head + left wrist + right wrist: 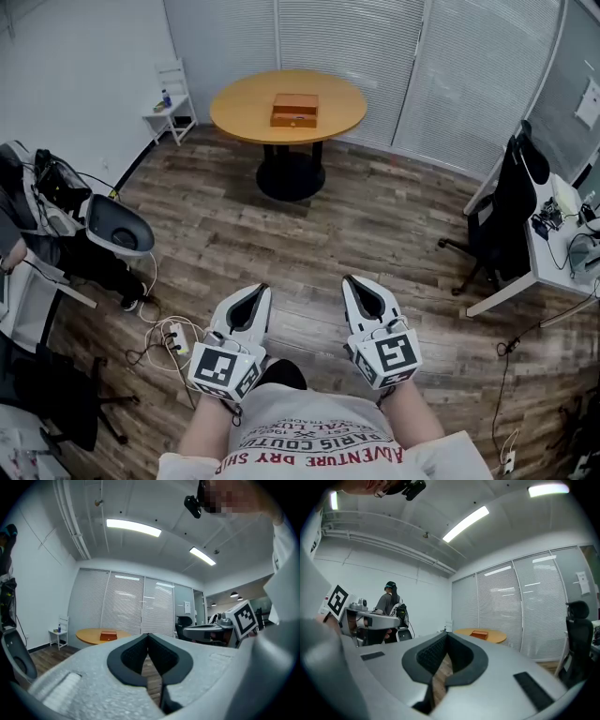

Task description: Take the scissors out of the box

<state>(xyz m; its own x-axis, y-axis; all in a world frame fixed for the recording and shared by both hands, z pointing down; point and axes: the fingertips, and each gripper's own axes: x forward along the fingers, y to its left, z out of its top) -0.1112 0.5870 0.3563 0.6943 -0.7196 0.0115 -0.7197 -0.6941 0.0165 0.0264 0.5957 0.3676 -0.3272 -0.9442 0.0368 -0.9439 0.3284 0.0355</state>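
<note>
A brown wooden box (294, 110) rests shut on a round wooden table (244, 108) across the room. No scissors show in any view. My left gripper (262, 289) and right gripper (349, 279) are held level side by side at my waist, far from the table, both shut with nothing between the jaws. In the left gripper view the box (108, 636) is small beyond the closed tips of the left gripper (148, 635). The right gripper view shows the box (479, 633) on the table (494, 637) past the closed right gripper (446, 633).
Wood floor lies between me and the table. A black office chair (506, 211) and a white desk (548, 253) stand at the right. A grey chair (117, 225), cables and a power strip (173, 339) are at the left. A person (389, 604) stands at the left.
</note>
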